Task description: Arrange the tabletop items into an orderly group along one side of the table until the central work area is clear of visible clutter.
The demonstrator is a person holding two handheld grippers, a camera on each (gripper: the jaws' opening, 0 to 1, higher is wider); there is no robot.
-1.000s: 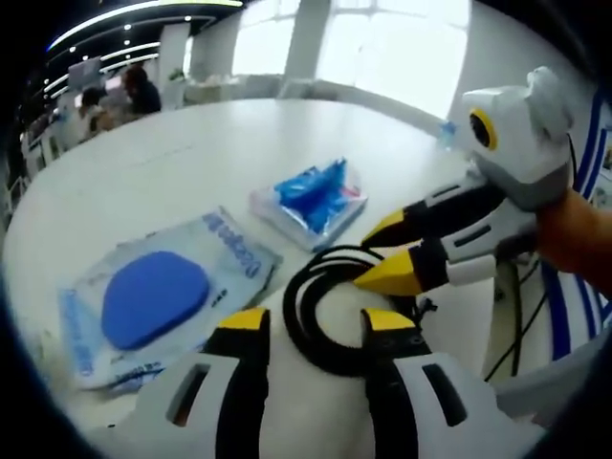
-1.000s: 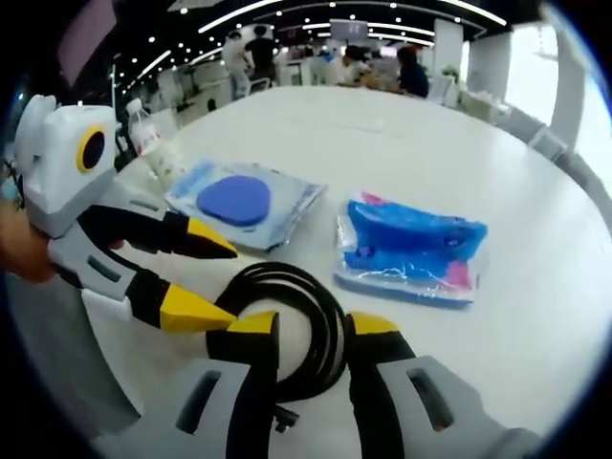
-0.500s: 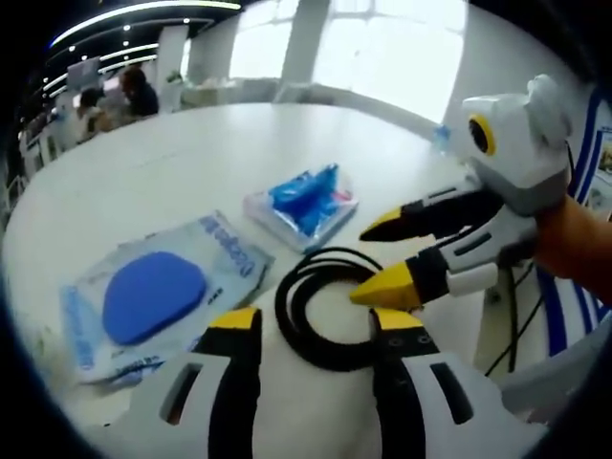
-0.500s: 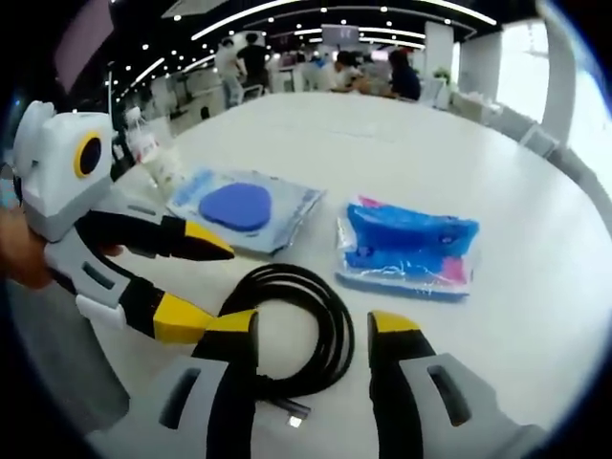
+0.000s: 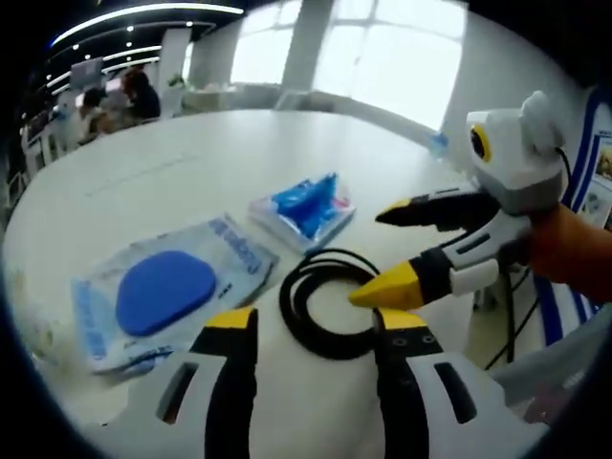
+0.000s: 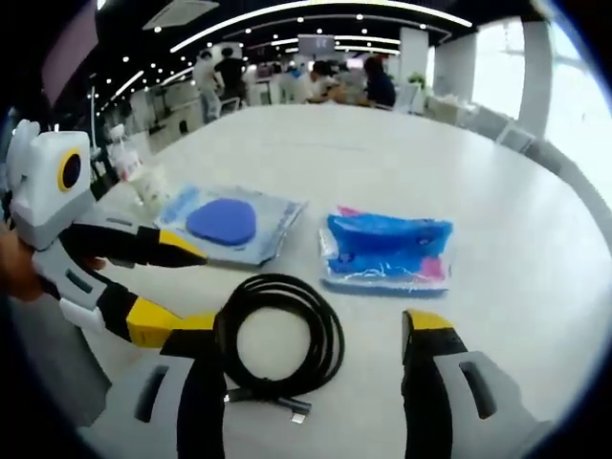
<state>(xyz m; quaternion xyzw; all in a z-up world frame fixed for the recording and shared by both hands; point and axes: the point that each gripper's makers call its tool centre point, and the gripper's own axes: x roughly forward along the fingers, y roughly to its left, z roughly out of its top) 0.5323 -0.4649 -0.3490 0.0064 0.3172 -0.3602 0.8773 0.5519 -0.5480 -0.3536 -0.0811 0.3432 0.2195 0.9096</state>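
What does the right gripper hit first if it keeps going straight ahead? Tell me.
Probably the coiled black cable, lying on the white table between the open jaws of the right gripper; the blue packet lies beyond. Depth is uncertain.

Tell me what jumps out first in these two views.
The coiled black cable lies loose on the white table, between the open right gripper's spread jaws, with the open left gripper alongside it. Just beyond lie a clear packet with a blue oval pad and a bright blue packet.
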